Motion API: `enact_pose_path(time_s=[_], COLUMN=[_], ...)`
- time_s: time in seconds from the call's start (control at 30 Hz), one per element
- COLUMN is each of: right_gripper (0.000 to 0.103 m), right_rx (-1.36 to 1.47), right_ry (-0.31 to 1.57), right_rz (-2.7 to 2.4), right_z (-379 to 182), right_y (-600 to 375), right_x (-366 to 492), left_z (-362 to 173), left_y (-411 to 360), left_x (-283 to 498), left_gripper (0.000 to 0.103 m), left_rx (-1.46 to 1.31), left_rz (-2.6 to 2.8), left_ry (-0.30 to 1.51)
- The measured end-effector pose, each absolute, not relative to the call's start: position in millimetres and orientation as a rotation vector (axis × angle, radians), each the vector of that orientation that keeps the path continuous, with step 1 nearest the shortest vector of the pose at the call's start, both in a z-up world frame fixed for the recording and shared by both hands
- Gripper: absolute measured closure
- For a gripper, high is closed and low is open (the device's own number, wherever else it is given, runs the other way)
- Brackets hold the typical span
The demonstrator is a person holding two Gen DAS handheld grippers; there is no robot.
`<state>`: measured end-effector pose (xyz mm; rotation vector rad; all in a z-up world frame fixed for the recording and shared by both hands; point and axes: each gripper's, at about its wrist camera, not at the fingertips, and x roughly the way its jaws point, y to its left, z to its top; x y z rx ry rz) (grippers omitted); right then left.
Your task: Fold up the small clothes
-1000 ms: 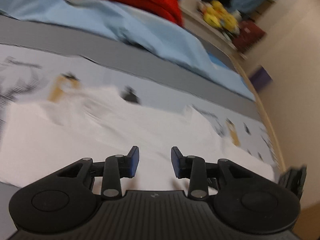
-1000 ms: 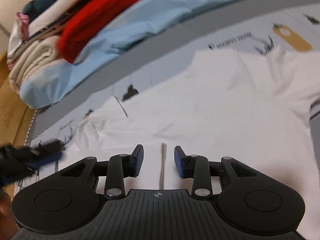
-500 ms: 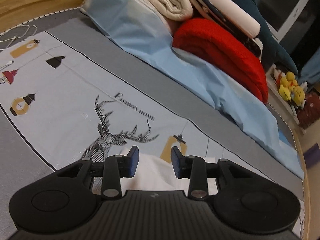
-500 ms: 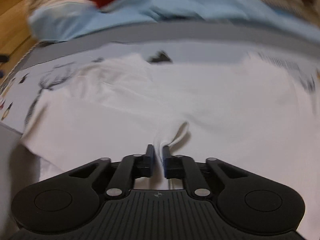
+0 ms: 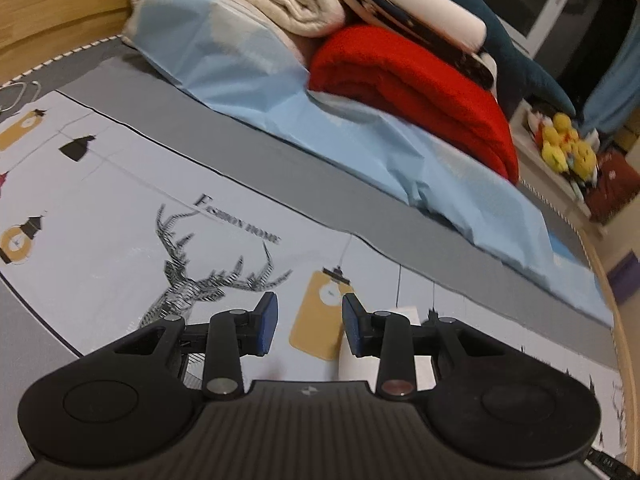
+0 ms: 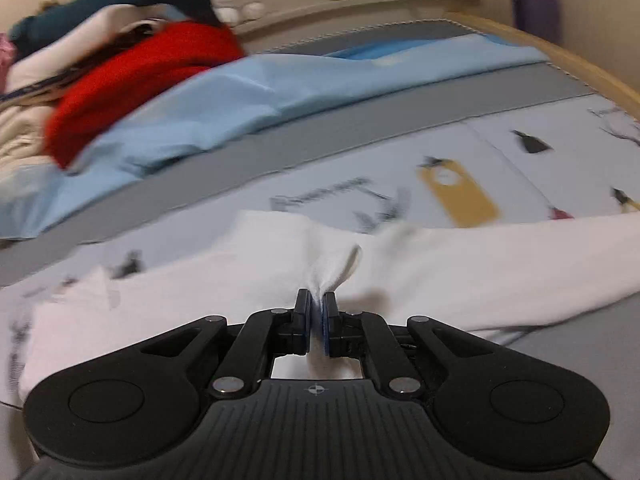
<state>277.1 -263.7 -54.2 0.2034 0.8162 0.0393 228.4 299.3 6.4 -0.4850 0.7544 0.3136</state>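
A white garment (image 6: 460, 272) lies spread on the printed bed cover (image 6: 520, 168). My right gripper (image 6: 317, 312) is shut on a pinched fold of it, and a small peak of white cloth sticks up between the pads. In the left wrist view only a corner of the white garment (image 5: 404, 314) shows, behind the right finger. My left gripper (image 5: 308, 322) hangs open over the cover's yellow lantern print, with nothing between its fingers.
Along the far side of the bed lie a light blue sheet (image 5: 360, 136), a folded red blanket (image 5: 420, 92) and cream bedding (image 5: 272, 0). Yellow plush toys (image 5: 564, 148) sit on a shelf beyond. The wooden bed frame (image 5: 616, 320) curves along the right edge.
My right gripper has shut on a fold of the white garment and drawn it across the bed. My left gripper has swung off the garment and now looks over the deer print, still open.
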Motion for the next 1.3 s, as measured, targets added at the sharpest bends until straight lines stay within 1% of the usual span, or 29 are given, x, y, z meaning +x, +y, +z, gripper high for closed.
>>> enact_pose_path(time_s=[0.2,0.23,0.37,0.4,0.53,0.6,0.63,0.77,0.8,0.83,0.87,0.93,1.1,1.17,1.2,1.23,1.3], right_gripper=[0.098,0.098,0.098,0.098,0.098,0.098,0.098,0.098,0.098,0.098,0.098,0.098,0.097,0.090,0.087,0.087,0.087], right_rx=[0.241,0.256,0.252,0.250,0.246,0.242,0.240,0.239,0.241,0.242,0.245,0.268,0.307,0.297,0.296,0.284,0.223], right_ry=[0.784,0.785,0.796,0.797,0.803,0.805,0.806,0.807,0.808,0.809,0.809,0.800,0.789,0.821,0.837,0.850,0.871], right_rz=[0.002,0.008,0.028,0.034,0.052,0.060,0.063,0.075,0.078,0.082,0.087,0.112,0.224,0.181,0.158,0.132,0.075], right_z=[-55,-57,-66,-66,-63,-63,-62,-61,-62,-62,-62,-60,-54,-58,-61,-64,-69], right_y=[-297,-298,-286,-284,-280,-278,-277,-275,-275,-274,-274,-273,-267,-267,-268,-268,-267], right_x=[289,291,291,291,292,293,293,294,294,295,295,296,303,308,310,311,313], left_z=[-20,-27,-53,-59,-74,-79,-82,-102,-106,-110,-111,-107,-92,-91,-89,-85,-72], left_y=[275,269,255,253,244,237,234,225,224,222,223,230,267,281,286,288,283], left_x=[245,249,262,265,279,288,291,303,304,305,306,302,289,285,283,280,276], left_gripper=[0.064,0.063,0.063,0.061,0.044,0.039,0.037,0.037,0.041,0.073,0.096,0.099,0.101,0.097,0.093,0.088,0.083], left_rx=[-0.456,-0.446,-0.434,-0.443,-0.477,-0.470,-0.463,-0.441,-0.435,-0.421,-0.402,-0.362,-0.292,-0.300,-0.312,-0.321,-0.326], left_rz=[0.248,0.228,0.171,0.162,0.140,0.146,0.151,0.167,0.161,0.146,0.129,0.164,0.285,0.311,0.312,0.306,0.253], left_ry=[0.838,0.857,0.915,0.919,0.920,0.918,0.919,0.955,0.959,0.966,0.976,0.965,0.907,0.919,0.923,0.918,0.899])
